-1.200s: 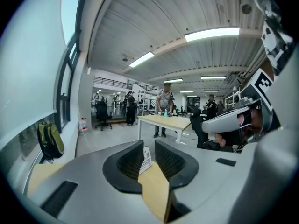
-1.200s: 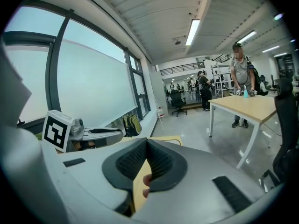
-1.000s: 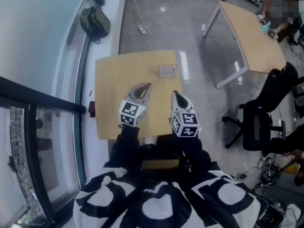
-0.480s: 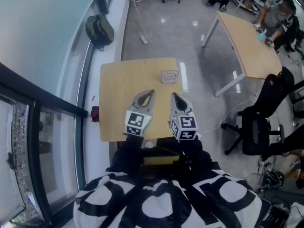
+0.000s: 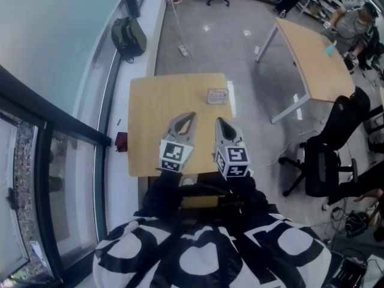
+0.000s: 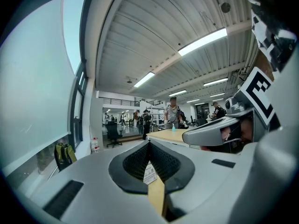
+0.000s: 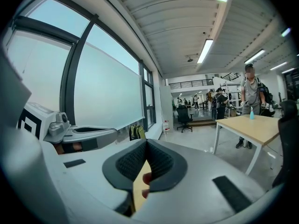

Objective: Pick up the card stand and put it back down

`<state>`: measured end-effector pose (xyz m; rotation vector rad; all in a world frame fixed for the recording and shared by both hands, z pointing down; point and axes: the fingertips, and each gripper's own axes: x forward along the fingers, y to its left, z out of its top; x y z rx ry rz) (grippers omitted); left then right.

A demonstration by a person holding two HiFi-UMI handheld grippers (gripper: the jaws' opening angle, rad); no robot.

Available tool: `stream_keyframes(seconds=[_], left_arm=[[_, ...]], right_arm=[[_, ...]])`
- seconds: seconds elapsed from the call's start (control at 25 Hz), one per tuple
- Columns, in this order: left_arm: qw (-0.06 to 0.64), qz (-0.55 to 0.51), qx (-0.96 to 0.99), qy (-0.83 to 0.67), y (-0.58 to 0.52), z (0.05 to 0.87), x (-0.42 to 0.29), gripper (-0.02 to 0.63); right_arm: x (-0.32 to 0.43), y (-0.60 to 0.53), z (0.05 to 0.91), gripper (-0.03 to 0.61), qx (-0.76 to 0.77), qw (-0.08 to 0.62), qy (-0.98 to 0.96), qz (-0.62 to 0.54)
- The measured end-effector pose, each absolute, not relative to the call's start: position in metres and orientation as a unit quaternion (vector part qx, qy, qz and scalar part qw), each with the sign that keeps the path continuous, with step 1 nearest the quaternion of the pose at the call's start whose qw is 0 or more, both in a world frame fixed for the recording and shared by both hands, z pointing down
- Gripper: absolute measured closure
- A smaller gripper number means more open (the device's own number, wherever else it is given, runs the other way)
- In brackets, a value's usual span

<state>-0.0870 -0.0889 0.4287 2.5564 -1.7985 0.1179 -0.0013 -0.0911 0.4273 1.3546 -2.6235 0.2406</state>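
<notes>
The card stand [image 5: 217,95], a small white card in a low holder, stands near the far right edge of a small wooden table [image 5: 153,113]. My left gripper [image 5: 191,116] and right gripper [image 5: 219,120] hover side by side over the near half of the table, short of the stand and apart from it. Both are shut and hold nothing. In the left gripper view the jaws meet at the tip of the left gripper [image 6: 149,143], with a strip of table and a white card showing below. In the right gripper view the right gripper [image 7: 146,142] is shut the same way.
A window wall runs along the left, with a green backpack [image 5: 128,38] on the floor beside it. A small red object [image 5: 122,141] lies by the table's left edge. At the right are a larger wooden table [image 5: 312,53], with people by it, and a black office chair [image 5: 327,161].
Both grippers have lifted slightly and drawn a little closer together, still shut. The card stand has stayed in place on the table.
</notes>
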Motion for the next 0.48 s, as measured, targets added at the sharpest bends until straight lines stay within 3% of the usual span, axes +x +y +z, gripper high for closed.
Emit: stream_keyframes(seconds=[0.48], left_arm=[[0.031,0.038,0.812,-0.582,-0.075,0.445,-0.098,0.604]], right_arm=[[-0.01,-0.074,0.441,0.561,0.451,0.113,-0.881,0.085]])
